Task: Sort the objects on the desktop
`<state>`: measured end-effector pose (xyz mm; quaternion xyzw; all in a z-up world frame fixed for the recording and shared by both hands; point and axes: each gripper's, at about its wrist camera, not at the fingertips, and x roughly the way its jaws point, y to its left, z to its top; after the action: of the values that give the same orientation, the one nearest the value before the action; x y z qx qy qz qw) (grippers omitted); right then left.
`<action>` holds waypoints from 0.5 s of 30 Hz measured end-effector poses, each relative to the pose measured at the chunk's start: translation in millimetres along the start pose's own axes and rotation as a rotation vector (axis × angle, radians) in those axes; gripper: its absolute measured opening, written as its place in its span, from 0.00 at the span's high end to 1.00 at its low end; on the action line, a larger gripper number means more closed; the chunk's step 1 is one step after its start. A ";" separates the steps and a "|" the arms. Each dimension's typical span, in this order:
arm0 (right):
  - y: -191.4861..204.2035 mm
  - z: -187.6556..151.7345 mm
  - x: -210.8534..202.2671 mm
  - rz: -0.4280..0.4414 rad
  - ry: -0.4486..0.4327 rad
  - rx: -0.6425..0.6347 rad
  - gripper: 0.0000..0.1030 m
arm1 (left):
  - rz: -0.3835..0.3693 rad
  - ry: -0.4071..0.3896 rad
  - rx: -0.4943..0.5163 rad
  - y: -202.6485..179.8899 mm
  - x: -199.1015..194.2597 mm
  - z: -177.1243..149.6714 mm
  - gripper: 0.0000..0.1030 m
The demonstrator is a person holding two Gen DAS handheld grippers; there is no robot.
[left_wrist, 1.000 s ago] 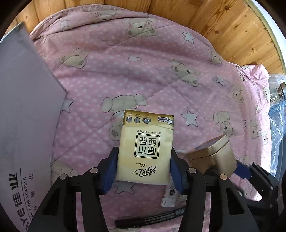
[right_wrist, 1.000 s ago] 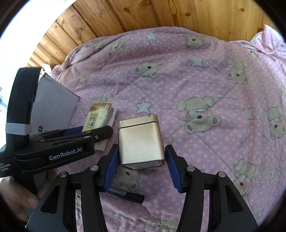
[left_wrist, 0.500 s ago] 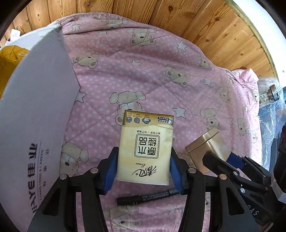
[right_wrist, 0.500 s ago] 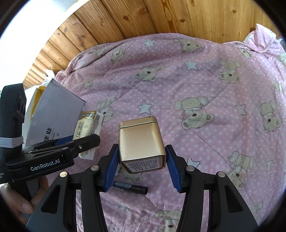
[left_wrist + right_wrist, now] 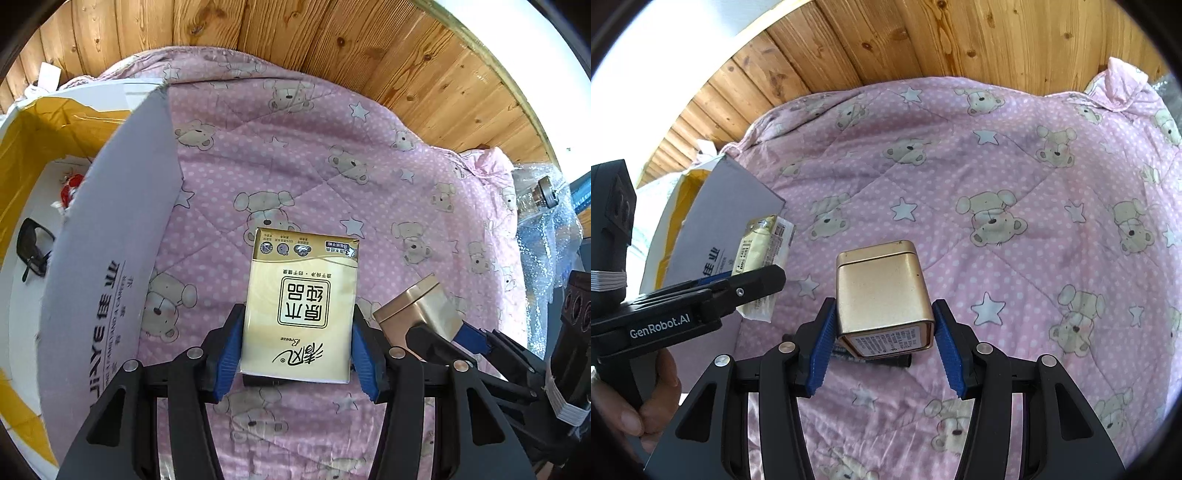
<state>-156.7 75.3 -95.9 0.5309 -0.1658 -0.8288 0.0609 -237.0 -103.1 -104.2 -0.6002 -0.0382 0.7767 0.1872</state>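
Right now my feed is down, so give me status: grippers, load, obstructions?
Left gripper shut on tissue pack. Right gripper shut on gold tin. Both held above pink quilt. Open cardboard box at left; black marker lies underneath.

**Both held items lifted higher; open box now in view**

The left gripper (image 5: 297, 341), clamped on the tissue pack (image 5: 301, 308), has risen and swung toward the cardboard box (image 5: 107, 266) on its left, whose yellow-lined inside now shows, with black glasses (image 5: 31, 251) lying in it. The black marker (image 5: 886, 360), earlier in plain sight below the claws, is now mostly hidden under the held items. The right gripper (image 5: 884, 341) has raised the gold tin (image 5: 882, 291) further off the quilt (image 5: 1015, 166)
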 end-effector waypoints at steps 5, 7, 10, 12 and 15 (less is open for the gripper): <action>10.5 -7.1 -12.6 0.001 -0.012 -0.017 0.47 | -0.010 -0.022 -0.004 -1.4 -17.8 -6.6 0.47; 15.7 -9.6 -18.1 0.003 -0.017 -0.026 0.47 | -0.012 -0.034 -0.005 -1.9 -26.6 -9.6 0.47; 23.3 -14.2 -26.8 0.006 -0.025 -0.038 0.47 | -0.018 -0.052 -0.008 -1.4 -40.3 -14.6 0.47; 28.6 -17.2 -33.0 0.009 -0.030 -0.044 0.47 | -0.024 -0.063 -0.010 -1.1 -49.1 -18.5 0.47; 37.2 -22.9 -41.9 0.013 -0.038 -0.059 0.47 | -0.029 -0.082 -0.012 -0.4 -63.2 -25.7 0.47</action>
<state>-120.9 47.2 -56.0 0.5118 -0.1458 -0.8430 0.0786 -199.3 -128.2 -53.1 -0.5684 -0.0592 0.7975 0.1932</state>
